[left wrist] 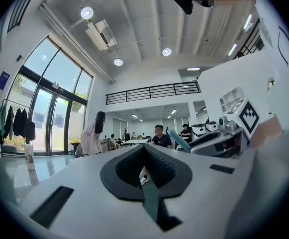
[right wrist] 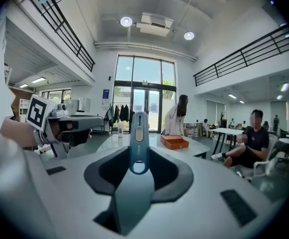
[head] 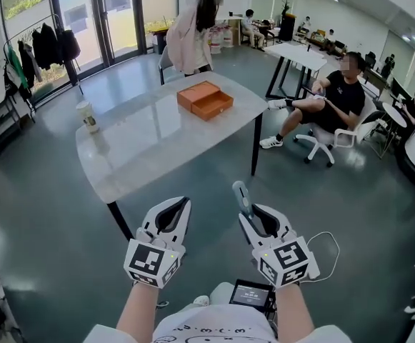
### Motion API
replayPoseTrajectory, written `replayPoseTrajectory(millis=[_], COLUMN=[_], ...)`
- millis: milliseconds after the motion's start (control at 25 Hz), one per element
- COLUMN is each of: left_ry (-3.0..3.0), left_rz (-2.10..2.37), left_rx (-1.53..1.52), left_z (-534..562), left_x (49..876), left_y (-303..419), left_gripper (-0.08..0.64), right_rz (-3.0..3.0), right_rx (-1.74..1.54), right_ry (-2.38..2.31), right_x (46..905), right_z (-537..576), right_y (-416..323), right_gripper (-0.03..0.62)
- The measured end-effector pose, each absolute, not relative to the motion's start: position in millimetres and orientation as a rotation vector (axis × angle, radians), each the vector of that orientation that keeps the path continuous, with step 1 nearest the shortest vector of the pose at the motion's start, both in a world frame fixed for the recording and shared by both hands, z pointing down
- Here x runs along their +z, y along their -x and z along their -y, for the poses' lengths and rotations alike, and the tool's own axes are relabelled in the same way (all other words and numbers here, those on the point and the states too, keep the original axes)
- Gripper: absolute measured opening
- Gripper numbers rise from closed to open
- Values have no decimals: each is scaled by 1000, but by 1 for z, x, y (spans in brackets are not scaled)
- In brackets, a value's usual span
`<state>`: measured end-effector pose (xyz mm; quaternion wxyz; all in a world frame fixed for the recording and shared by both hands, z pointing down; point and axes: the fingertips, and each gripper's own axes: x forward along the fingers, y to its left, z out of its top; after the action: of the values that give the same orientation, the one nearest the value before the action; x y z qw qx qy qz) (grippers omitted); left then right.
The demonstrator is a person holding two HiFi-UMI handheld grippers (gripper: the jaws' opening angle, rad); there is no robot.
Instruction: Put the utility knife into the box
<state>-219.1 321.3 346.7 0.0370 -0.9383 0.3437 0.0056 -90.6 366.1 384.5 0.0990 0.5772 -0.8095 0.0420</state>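
The orange box (head: 204, 100) lies with its drawer partly out on the far side of the pale table (head: 143, 145), well ahead of both grippers. It also shows small in the right gripper view, as the box (right wrist: 174, 142). My right gripper (head: 248, 211) is shut on the grey-blue utility knife (head: 240, 194), which sticks out forward past the jaws. In the right gripper view the knife (right wrist: 139, 131) stands upright between the pads of the right gripper (right wrist: 139, 156). My left gripper (head: 181, 201) is held beside it over the floor, with its jaws together and nothing in them, as the left gripper (left wrist: 145, 148) confirms.
A paper cup (head: 88, 116) stands at the table's left end. One person (head: 193, 31) stands at the table's far edge. Another person (head: 332, 95) sits on a white office chair to the right. A clothes rack (head: 39, 52) is at the far left, and grey floor lies between me and the table.
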Motion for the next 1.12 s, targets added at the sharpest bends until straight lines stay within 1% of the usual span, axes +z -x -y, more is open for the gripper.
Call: replayPoseTrajectory(millis=[520,720,1120], left_ry=[2853,2841,2821], left_rz=[-1163,-1183,-1250], left_rx=[23,16,-4], left_z=[-246,-203,-110], left_x=[352,350,352], left_y=[216,192,131], left_gripper=[15,15,15], right_rz=[2455,2487,2527], right_rx=[109,111,148], right_ry=[-1615,-1587,-1527], right_x=[386,385,388], right_z=[-284,-238,-142], right_y=[84,64,3], right_gripper=[132,132,132])
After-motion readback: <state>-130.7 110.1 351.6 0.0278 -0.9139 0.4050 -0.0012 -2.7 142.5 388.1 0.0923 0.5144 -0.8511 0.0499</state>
